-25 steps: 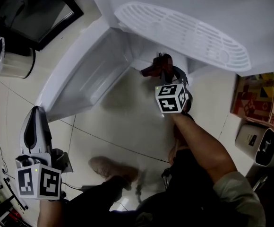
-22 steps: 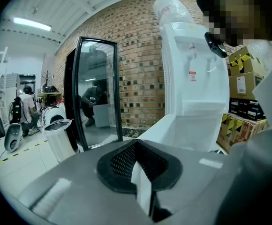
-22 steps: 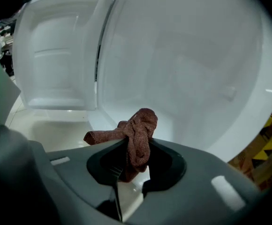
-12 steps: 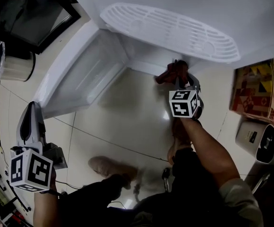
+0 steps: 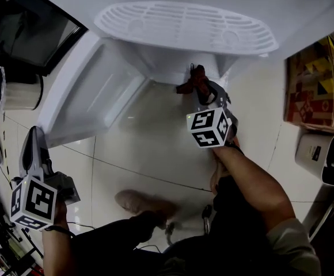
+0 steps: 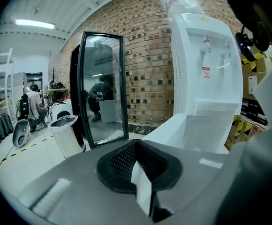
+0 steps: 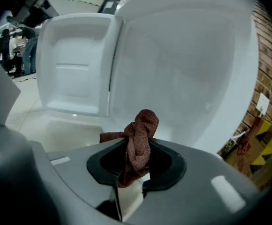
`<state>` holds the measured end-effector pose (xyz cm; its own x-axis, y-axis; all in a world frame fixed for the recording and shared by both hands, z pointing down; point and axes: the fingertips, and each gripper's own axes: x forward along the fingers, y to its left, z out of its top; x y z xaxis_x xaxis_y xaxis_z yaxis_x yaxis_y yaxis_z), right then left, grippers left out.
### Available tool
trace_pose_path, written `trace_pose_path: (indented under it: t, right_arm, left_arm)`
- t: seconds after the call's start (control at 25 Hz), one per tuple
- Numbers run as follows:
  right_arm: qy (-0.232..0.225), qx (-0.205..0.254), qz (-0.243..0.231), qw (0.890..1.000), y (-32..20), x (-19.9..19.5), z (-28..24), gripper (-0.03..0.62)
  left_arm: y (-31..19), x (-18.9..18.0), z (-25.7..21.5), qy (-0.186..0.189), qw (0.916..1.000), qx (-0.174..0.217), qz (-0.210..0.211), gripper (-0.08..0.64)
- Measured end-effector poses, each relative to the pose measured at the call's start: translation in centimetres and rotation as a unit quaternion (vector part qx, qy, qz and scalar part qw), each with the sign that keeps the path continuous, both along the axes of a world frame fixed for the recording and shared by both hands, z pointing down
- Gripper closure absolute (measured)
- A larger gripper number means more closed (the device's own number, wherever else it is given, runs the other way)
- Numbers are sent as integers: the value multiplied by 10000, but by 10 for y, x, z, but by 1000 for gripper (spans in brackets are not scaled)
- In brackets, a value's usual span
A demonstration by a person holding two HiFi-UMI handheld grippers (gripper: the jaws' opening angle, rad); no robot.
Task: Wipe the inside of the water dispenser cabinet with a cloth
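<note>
**Head view.** The right tool [image 5: 203, 91] pinches the reddish cloth [image 5: 191, 81] at the mouth of the cabinet [image 5: 173, 62], below the drip grille [image 5: 184, 26]. Over the last second it swung toward the opening's right side and came back. The cloth stayed in its grip throughout, and the door [image 5: 89, 94] stayed open. Judgement: repositioning between strokes, with the wipe barely begun.

**Left gripper view.** The left tool [image 6: 143, 191] is pressed together on nothing and faces the water dispenser [image 6: 204, 64] from well apart. It is idle, as before.

**Right gripper view.** The cloth [image 7: 140, 139] is bunched upright between the jaws of the right tool [image 7: 133, 170]. It is near the white inner wall [image 7: 183, 69], but I cannot tell if it touches.
</note>
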<state>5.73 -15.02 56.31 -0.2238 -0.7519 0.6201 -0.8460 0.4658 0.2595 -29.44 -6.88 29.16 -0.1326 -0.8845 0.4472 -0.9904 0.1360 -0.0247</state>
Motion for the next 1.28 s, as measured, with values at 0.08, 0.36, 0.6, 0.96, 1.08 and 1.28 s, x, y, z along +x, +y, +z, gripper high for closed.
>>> trace_pose_path:
  t: [0.08, 0.36, 0.6, 0.96, 1.08, 1.28]
  right_arm:
    - [-69, 182, -303, 9994, 0, -29, -12, 483]
    - [-148, 222, -1167, 9928, -15, -128, -20, 483]
    - [411, -503, -1402, 9880, -29, -154, 40, 483]
    - [423, -723, -553, 9950, -31, -64, 57, 485]
    - [346, -776, -216, 9962, -20, -25, 58, 485]
    - [186, -891, 238, 9956, -7, 23, 58, 485]
  left_arm:
    - [2, 0, -2, -67, 10000, -37, 3, 560]
    - [0, -1, -5, -169, 9997, 13, 169, 560]
    - [-3, -6, -5, -174, 9997, 42, 193, 560]
    - [-4, -8, -4, -136, 9997, 25, 220, 560]
    - [-4, -7, -4, -168, 9996, 18, 235, 560]
    - [-4, -6, -2, -93, 9996, 46, 251, 560]
